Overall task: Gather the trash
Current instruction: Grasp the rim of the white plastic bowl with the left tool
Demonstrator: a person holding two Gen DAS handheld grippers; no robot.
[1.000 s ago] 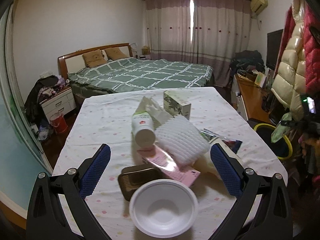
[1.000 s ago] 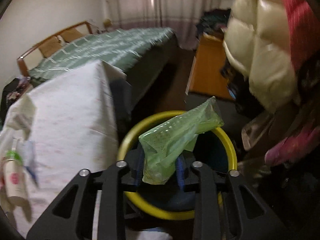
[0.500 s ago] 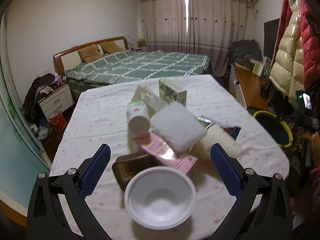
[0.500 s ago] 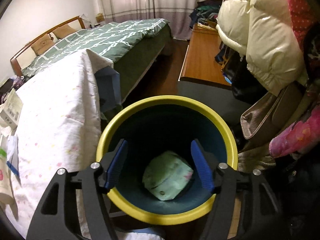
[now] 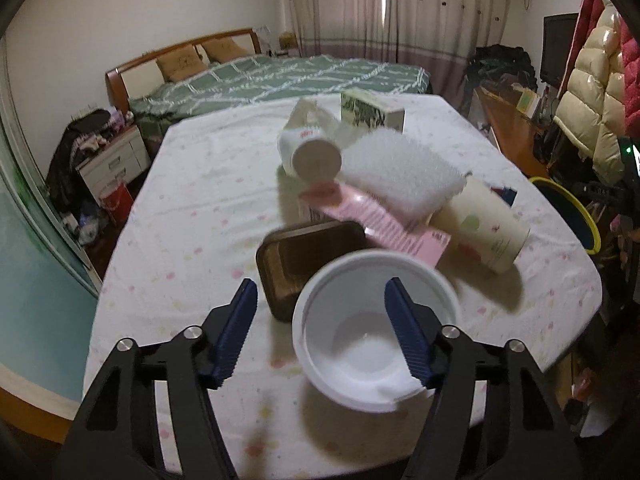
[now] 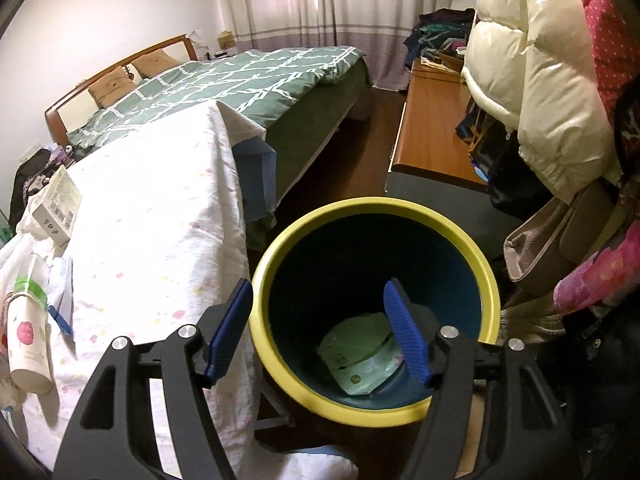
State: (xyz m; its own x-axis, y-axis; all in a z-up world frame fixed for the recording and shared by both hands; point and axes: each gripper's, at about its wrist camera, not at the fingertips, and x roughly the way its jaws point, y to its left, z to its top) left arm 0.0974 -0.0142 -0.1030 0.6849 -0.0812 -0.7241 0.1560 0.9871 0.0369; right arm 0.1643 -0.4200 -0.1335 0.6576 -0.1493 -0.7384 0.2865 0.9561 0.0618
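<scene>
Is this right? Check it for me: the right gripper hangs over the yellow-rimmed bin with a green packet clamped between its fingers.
Not quite. The right gripper does hang over the yellow-rimmed bin, but its fingers are apart and hold nothing. The green packet lies at the bottom of the bin, as the right wrist view shows.

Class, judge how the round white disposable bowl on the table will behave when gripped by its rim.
The round white disposable bowl looks thin-walled, so probably light and apt to flex when squeezed. Its smooth, glossy surface may slip. Sitting partly on the brown rectangular tray, it could tip.
</scene>
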